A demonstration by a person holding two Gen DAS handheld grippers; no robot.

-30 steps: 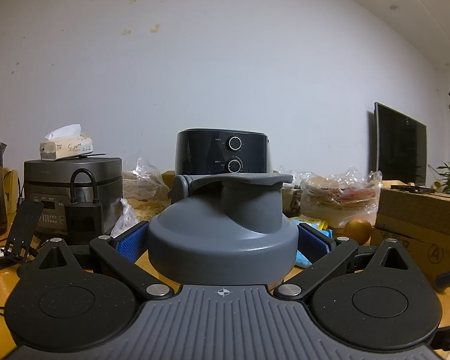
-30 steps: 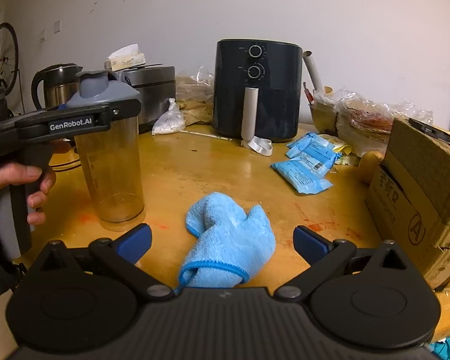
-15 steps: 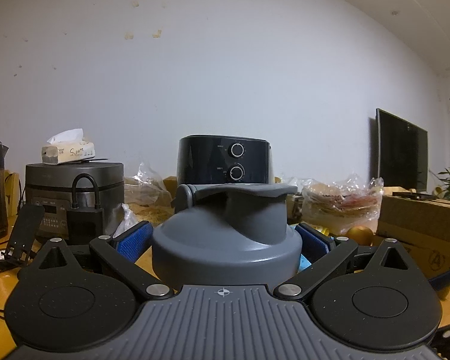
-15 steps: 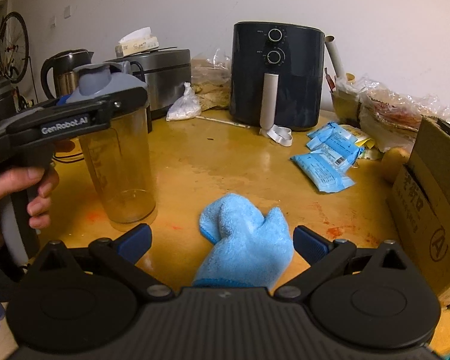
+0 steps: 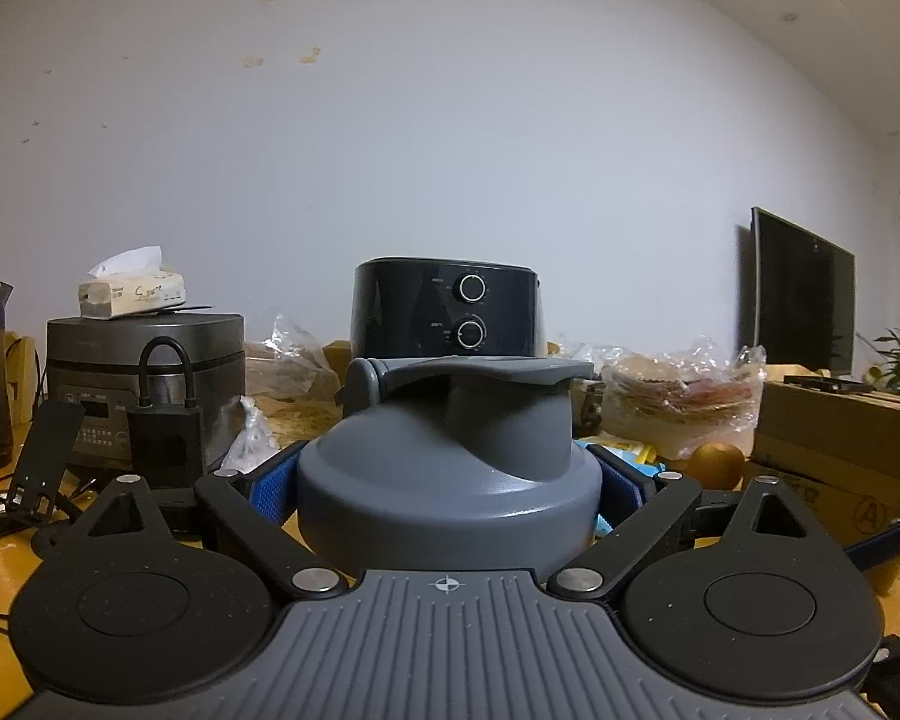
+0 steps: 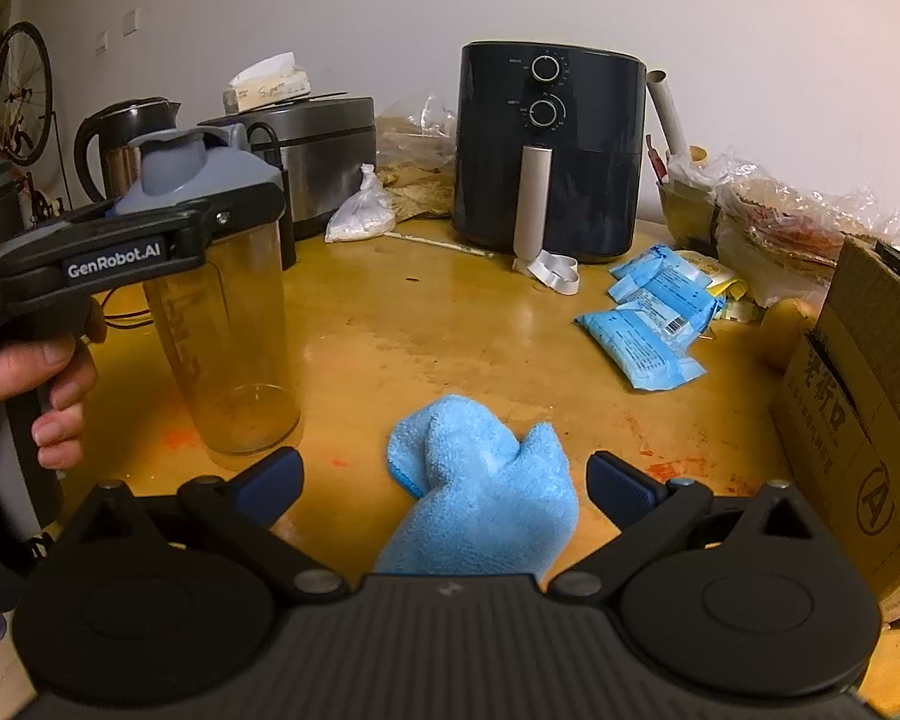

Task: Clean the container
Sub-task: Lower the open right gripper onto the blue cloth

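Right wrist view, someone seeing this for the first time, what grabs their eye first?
Probably the bright blue cloth, lying crumpled on the yellow table between the open fingers of the right gripper. Next, the clear bottle at the left, standing on the table with the left gripper clamped around its grey lid. Behind, the black air fryer stands against the wall.

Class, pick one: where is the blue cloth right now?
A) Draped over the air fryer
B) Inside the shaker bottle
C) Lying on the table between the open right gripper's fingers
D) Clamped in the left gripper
C: the blue cloth lies on the table, between the spread fingers of the right gripper.
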